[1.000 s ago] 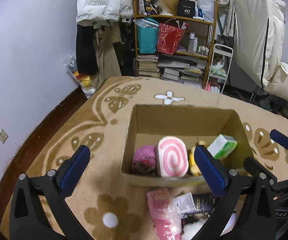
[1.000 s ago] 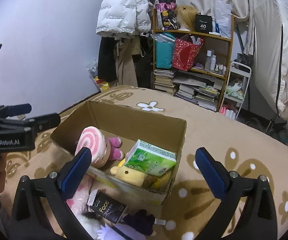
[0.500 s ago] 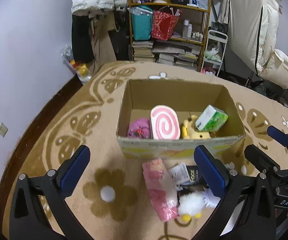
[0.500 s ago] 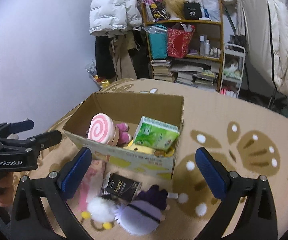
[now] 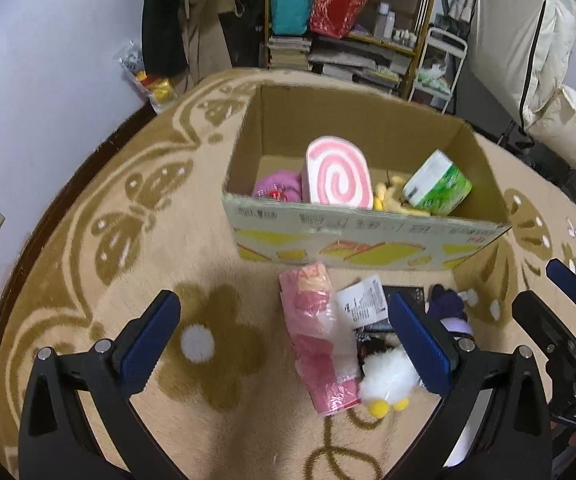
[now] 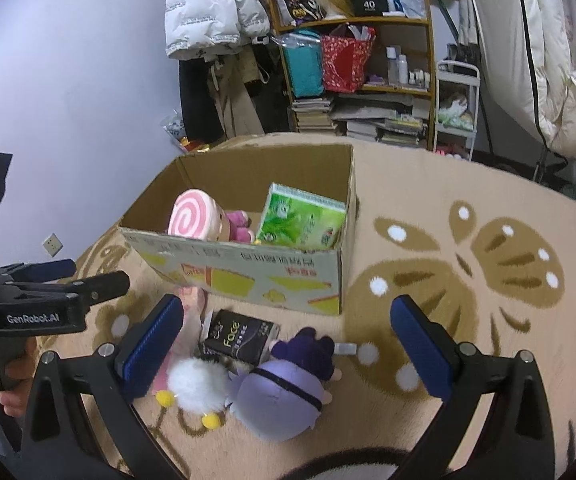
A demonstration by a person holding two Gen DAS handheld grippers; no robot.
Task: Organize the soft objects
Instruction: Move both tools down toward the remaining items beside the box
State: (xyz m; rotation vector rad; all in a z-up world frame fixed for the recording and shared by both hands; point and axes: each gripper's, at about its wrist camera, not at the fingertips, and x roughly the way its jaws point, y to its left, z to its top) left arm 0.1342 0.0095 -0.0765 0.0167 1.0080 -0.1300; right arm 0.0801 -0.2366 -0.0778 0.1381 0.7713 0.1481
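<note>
An open cardboard box [image 5: 368,240] [image 6: 248,276] stands on the carpet. It holds a pink swirl plush [image 5: 338,178] [image 6: 192,216], a magenta plush [image 5: 278,188], a yellow plush [image 5: 392,200] and a green tissue pack [image 5: 438,190] [image 6: 302,220]. In front of the box lie a pink plastic pack [image 5: 318,336], a black Face pack [image 6: 240,336], a white fluffy toy [image 5: 386,376] [image 6: 196,384] and a purple plush doll [image 6: 284,384]. My left gripper [image 5: 284,344] is open and empty above the pink pack. My right gripper [image 6: 284,350] is open and empty above the purple doll.
A beige carpet with brown butterfly patterns [image 6: 468,264] covers the floor. A cluttered bookshelf [image 6: 360,60], hanging coats [image 6: 212,12] and white bedding [image 6: 548,60] stand behind the box. The wall [image 5: 48,80] runs along the left.
Both grippers have pulled back and tilted down from the box. The loose items in front of the box now lie between the fingers. Both stay open.
</note>
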